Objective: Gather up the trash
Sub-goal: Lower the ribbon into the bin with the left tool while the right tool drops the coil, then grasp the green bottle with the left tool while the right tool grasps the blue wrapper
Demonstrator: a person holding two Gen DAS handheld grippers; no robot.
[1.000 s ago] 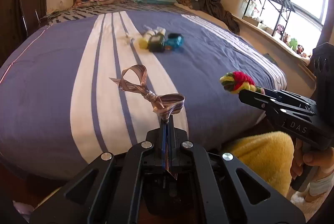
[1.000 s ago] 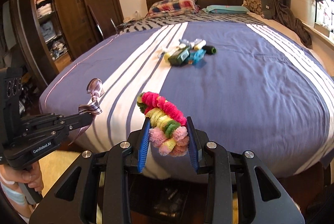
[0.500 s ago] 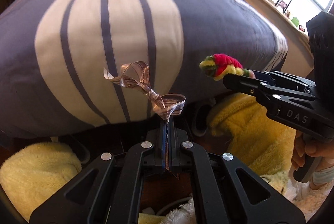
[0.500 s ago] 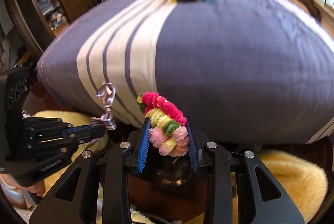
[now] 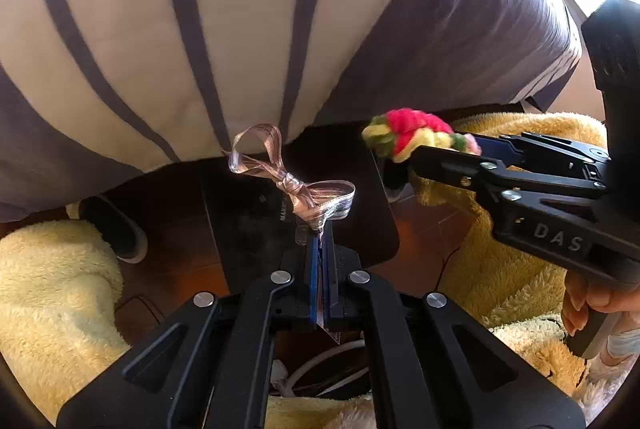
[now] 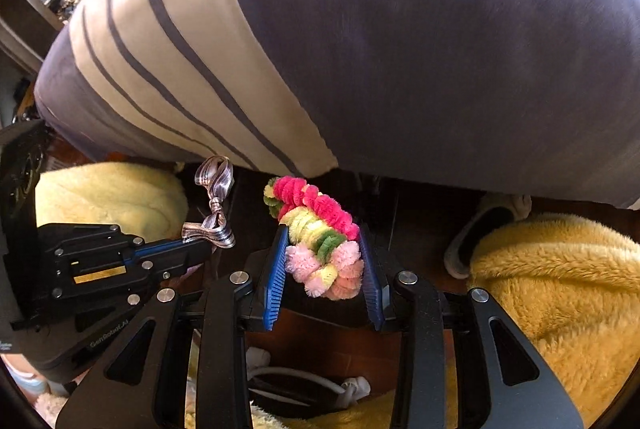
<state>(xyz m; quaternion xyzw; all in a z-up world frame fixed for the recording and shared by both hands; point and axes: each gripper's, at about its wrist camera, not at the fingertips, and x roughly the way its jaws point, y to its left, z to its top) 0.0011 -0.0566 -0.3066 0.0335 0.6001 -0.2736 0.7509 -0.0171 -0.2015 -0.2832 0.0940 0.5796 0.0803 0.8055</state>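
**Bedside floor, both grippers loaded**

Dark wood floor below the bed's foot edge fills the lower view, with yellow fluffy rugs (image 5: 52, 293) on either side. At the centre, the left gripper (image 5: 320, 241) has its jaws pressed together on the tail of a shiny ribbon bow (image 5: 292, 185), whose loops stand above the fingertips. Beside it, the right gripper (image 6: 326, 261) pinches a fuzzy pipe-cleaner garland (image 6: 316, 229) of pink, yellow and green; its jaws have just been easing apart slightly, the garland between the blue pads. Beyond them hangs the striped purple-and-cream bedspread (image 6: 440, 49). A slipper (image 6: 476, 233) lies near the right-hand rug.
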